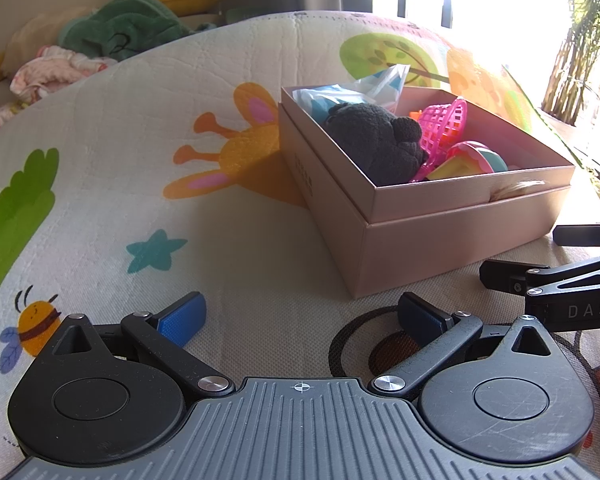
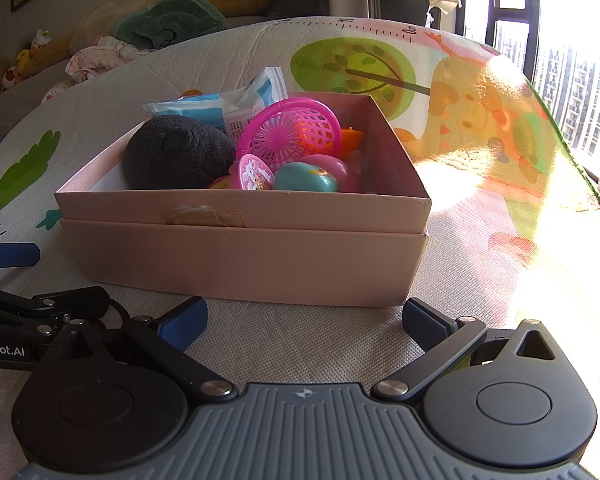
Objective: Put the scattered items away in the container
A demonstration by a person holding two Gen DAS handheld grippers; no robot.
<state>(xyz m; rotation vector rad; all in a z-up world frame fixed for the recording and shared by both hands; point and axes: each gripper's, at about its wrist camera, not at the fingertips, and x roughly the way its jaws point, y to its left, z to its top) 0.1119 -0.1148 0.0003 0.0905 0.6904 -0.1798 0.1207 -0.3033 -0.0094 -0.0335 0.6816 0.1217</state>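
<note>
A pink cardboard box [image 1: 452, 236] [image 2: 244, 260] stands on the printed play mat. Inside lie a dark grey plush toy [image 1: 376, 144] [image 2: 172, 156], a pink plastic basket [image 1: 444, 124] [image 2: 290, 130], a blue-white packet [image 2: 220, 110], a teal toy [image 2: 306, 178] and a small pink round toy [image 2: 254, 172]. My left gripper [image 1: 300, 316] is open and empty, low over the mat, left of the box's near corner. My right gripper [image 2: 304, 320] is open and empty, just in front of the box's front wall. The right gripper's fingers [image 1: 512, 274] show at the left view's right edge.
The play mat [image 1: 140, 128] [image 2: 480, 208] has animal, tree and star prints. Clothes and a green towel [image 1: 116, 36] [image 2: 168, 24] lie on a sofa at the back left. A window [image 2: 560, 60] and a potted plant [image 1: 580, 40] are at the right.
</note>
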